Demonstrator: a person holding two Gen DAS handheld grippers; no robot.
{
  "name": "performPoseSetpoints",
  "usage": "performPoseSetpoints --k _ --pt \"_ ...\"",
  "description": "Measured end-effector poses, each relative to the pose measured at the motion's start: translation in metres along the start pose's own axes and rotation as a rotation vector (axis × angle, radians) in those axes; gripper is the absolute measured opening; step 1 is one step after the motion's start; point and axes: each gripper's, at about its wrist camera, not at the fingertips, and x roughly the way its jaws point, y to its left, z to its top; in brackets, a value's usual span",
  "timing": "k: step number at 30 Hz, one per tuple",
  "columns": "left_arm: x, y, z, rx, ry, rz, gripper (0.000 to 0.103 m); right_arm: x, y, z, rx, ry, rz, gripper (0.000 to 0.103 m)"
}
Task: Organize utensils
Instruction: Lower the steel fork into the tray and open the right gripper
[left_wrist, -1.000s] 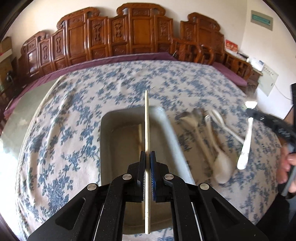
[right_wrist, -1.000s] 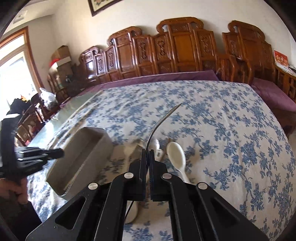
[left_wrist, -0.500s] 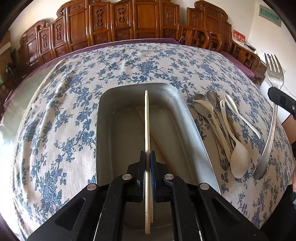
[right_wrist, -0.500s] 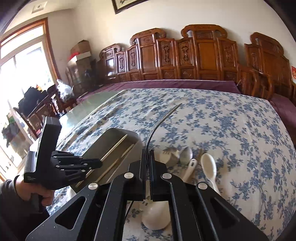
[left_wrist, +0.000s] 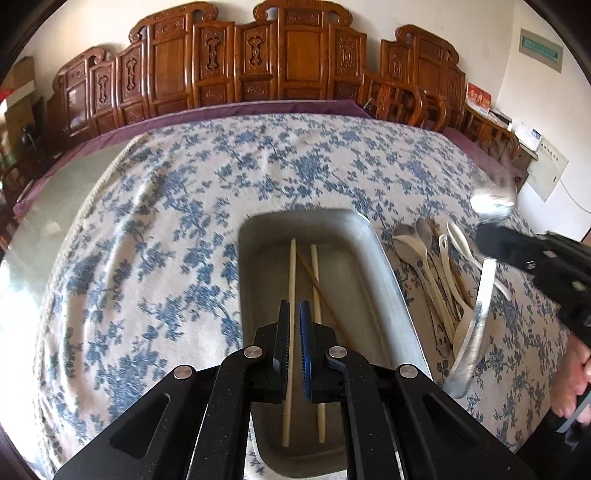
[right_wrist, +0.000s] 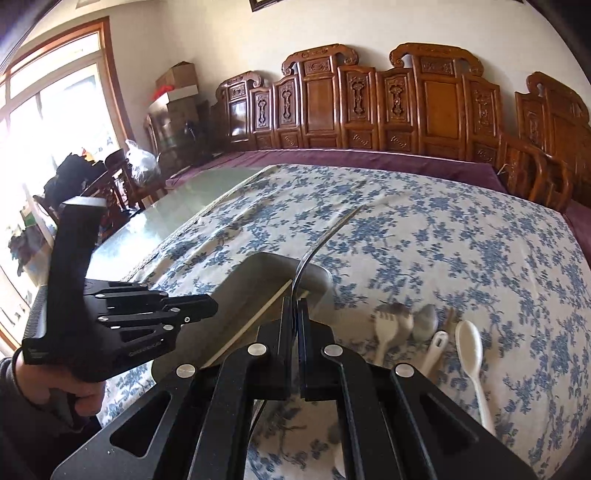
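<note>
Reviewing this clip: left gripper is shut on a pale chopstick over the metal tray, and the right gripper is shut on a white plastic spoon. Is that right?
Not quite. The right gripper is shut on a metal fork, not a white plastic spoon; the right wrist view shows its curved steel handle between the jaws. The rest holds: the left gripper is shut on a pale chopstick over the metal tray.

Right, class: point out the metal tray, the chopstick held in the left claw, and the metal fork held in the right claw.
metal tray (left_wrist: 380, 258): left wrist view, on its right rim.
chopstick (left_wrist: 292, 273): left wrist view, on its shaft ahead of the claw.
metal fork (right_wrist: 317, 247): right wrist view, on the curved neck above the tray.
</note>
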Motion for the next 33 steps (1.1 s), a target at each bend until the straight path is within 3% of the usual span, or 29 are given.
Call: performPoseSetpoints --k 12,26,33 --pt "-0.022 0.024 0.008 -0.043 -0.058 0.008 0.004 0.015 0.028 0.028 -0.05 -0.007 0.022 0.003" --pt "-0.029 0.037 0.009 -0.07 -0.08 0.027 0.004 0.07 0.036 -0.002 -0.022 0.149 0.057 0.004" --pt "-0.03 0.039 0.01 -0.074 -0.083 0.033 0.004 0.084 0.037 -0.005 0.006 0.172 0.072 0.004"
